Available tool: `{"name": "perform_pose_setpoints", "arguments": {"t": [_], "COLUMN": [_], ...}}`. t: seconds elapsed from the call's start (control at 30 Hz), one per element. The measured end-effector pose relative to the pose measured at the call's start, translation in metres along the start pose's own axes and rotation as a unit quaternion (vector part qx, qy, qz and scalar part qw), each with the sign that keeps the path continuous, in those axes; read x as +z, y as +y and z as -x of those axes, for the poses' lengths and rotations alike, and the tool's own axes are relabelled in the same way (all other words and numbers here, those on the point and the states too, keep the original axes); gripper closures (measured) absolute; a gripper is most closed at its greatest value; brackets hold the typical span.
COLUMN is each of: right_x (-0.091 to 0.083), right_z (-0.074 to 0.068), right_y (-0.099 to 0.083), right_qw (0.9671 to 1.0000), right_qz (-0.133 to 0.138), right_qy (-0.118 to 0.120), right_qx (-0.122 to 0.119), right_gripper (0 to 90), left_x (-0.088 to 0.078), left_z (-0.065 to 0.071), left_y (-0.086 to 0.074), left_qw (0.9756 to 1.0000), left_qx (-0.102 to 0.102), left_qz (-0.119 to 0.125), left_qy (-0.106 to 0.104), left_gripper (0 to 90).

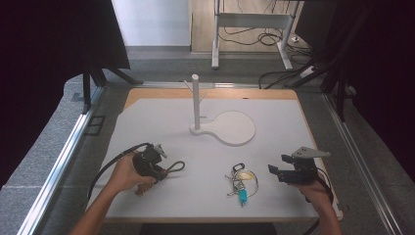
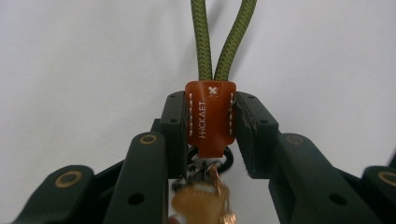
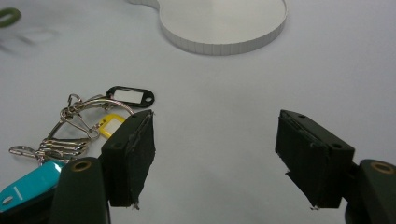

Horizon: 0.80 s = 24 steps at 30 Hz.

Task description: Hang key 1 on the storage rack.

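**Left gripper pinches the leather tab of a green cord keychain; the stand lies ahead**

The left gripper [image 2: 211, 122] has its two black jaws pressed against the sides of an orange leather tab [image 2: 209, 116]. From the tab a doubled green cord loop [image 2: 223, 37] runs straight ahead, away from the jaws, so the keychain's long axis lines up with the gripper. Behind the tab, between the jaws, hang a dark ring and brass-coloured keys [image 2: 201, 200].

In the high view the left gripper [image 1: 155, 164] sits low over the white table [image 1: 161, 122], the cord's loop [image 1: 175, 167] lying just to its right. The white peg stand [image 1: 195, 100] is well apart, forward and to the right, nearer this hand than the other.

The right gripper [image 3: 215, 158] hovers with jaws spread wide, holding nothing. A second key bunch [image 3: 70, 135] with coloured tags lies just to its left.
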State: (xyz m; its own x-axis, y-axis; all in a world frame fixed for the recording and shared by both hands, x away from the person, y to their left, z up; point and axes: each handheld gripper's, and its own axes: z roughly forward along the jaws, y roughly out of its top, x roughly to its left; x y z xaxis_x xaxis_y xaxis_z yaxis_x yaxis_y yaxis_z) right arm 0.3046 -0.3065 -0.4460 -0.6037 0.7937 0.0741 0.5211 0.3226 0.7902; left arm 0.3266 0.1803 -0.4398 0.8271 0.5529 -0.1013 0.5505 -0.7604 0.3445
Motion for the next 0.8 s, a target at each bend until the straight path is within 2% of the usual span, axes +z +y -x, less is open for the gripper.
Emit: {"name": "perform_pose_setpoints", "arguments": {"t": [0.13,0.17,0.27,0.33,0.8], "right_x": [-0.001,-0.001,0.0,0.0,-0.001], "right_z": [0.0,0.0,-0.001,-0.001,0.004], "right_y": [0.0,0.0,0.0,0.0,-0.002], "right_qw": [1.0,1.0,1.0,1.0,1.0], "right_qz": [0.001,0.001,0.0,-0.001,-0.001], "right_qy": [-0.001,-0.001,-0.001,-0.001,-0.001], "right_qx": [0.001,0.001,0.001,0.001,0.008], "right_gripper": [28.4,28.4,28.4,28.4,28.5], "left_x": [-0.019,-0.019,-0.038,-0.044,-0.068], "left_z": [-0.002,-0.002,-0.004,-0.004,-0.009], "left_y": [-0.003,-0.003,-0.005,-0.005,-0.003], "left_qw": [0.9995,0.9995,0.998,0.9973,0.9931], "left_qx": [-0.006,-0.006,-0.011,-0.011,-0.024], "left_qz": [0.031,0.031,0.06,0.07,0.112], "left_qy": [-0.006,-0.006,-0.015,-0.017,-0.024], "left_gripper": [66.8,66.8,66.8,66.8,66.8]}}
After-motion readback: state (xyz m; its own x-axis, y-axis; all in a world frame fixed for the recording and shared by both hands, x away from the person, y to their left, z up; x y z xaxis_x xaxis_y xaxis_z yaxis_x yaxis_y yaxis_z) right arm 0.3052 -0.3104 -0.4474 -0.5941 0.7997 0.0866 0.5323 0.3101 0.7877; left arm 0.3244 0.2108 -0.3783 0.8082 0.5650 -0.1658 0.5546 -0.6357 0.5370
